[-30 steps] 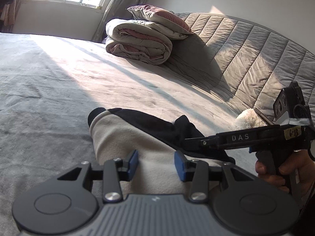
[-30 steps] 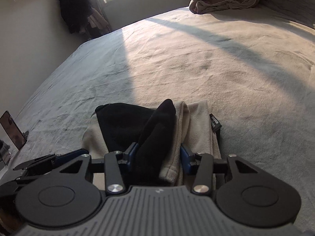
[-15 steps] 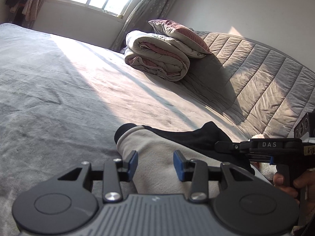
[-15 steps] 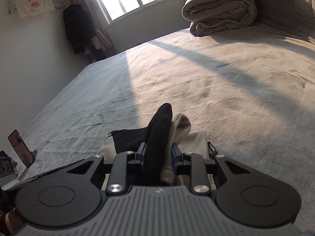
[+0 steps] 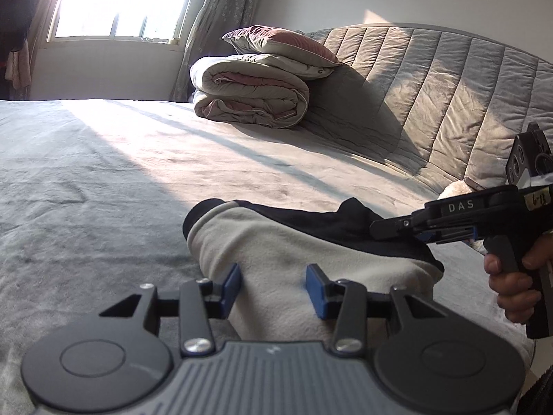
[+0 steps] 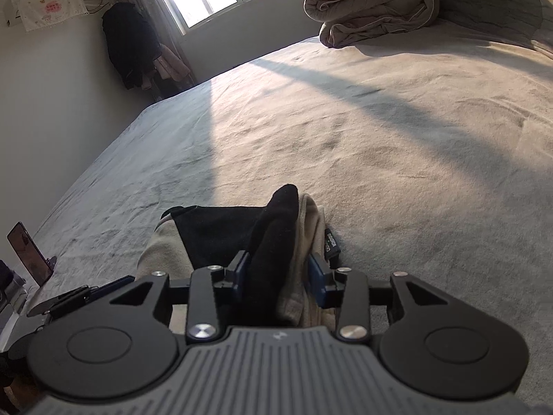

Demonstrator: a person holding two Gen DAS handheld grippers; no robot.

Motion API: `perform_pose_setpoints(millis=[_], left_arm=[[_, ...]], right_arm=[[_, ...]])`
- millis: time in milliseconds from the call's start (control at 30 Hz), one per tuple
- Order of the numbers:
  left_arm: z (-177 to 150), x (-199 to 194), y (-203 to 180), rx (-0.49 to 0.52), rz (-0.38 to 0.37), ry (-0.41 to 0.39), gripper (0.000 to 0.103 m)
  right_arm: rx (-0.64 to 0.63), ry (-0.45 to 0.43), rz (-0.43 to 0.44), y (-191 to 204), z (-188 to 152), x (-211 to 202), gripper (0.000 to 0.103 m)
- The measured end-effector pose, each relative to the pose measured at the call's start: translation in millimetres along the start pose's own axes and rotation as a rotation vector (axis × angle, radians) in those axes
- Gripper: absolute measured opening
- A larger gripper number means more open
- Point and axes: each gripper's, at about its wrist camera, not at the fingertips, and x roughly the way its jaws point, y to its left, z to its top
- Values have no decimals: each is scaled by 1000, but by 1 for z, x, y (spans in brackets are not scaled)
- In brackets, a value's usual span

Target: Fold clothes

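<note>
A cream and black fleece garment point(image 5: 276, 249) lies folded on the bed. My left gripper point(image 5: 273, 283) sits over its cream side. The blue pads point(image 5: 231, 282) straddle smooth cream cloth without pinching it, and the jaws are opening slightly. In the right wrist view, a raised ridge of black and cream cloth point(image 6: 276, 228) stands between the jaws of my right gripper point(image 6: 278, 273). Those jaws are opening and the pads have eased off the ridge. The right gripper point(image 5: 376, 233), held by a hand point(image 5: 511, 276), also shows over the black part in the left wrist view.
The grey bed point(image 6: 380, 138) stretches far ahead, half in sunlight. A rolled duvet point(image 5: 252, 97) with a pillow point(image 5: 276, 41) lies against the quilted headboard point(image 5: 449, 97). A white plush toy point(image 5: 452, 190) sits beside the garment. A phone on a stand point(image 6: 29, 256) is at the bed's left edge.
The right jaws squeezed the upright ridge of cloth half a second ago and have since widened. The left view swung, so the duvet sits further right. The garment stays between the left pads.
</note>
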Motion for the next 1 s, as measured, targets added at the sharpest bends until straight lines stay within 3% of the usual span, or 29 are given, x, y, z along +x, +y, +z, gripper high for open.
perform_pose_setpoints(millis=[167, 267, 367, 467, 500, 567, 700, 867, 1000], left_arm=[[9, -5, 4, -32, -18, -29, 37], [9, -5, 3, -38, -39, -26, 37], [1, -1, -7, 35, -17, -20, 37], [-6, 0, -16, 109, -3, -20, 36], [-8, 0, -17, 121, -5, -19, 36], [-10, 0, -19, 143, -11, -15, 36], [-6, 0, -15, 130, -30, -5, 37], [3, -4, -9, 88, -37, -12, 37], [7, -7, -8, 61, -32, -38, 37]], right_arm=[[-183, -166, -79, 30, 1, -23, 43], [-331, -211, -107, 55, -8, -18, 39], [-418, -197, -128, 65, -17, 4, 20], [-455, -183, -207, 60, -24, 24, 15], [-439, -173, -240, 53, -25, 27, 6], [-370, -140, -285, 34, -27, 33, 3], [-401, -143, -337, 33, -33, 35, 3], [-365, -192, -304, 36, -31, 26, 5], [-319, -231, -260, 42, -23, 11, 19]])
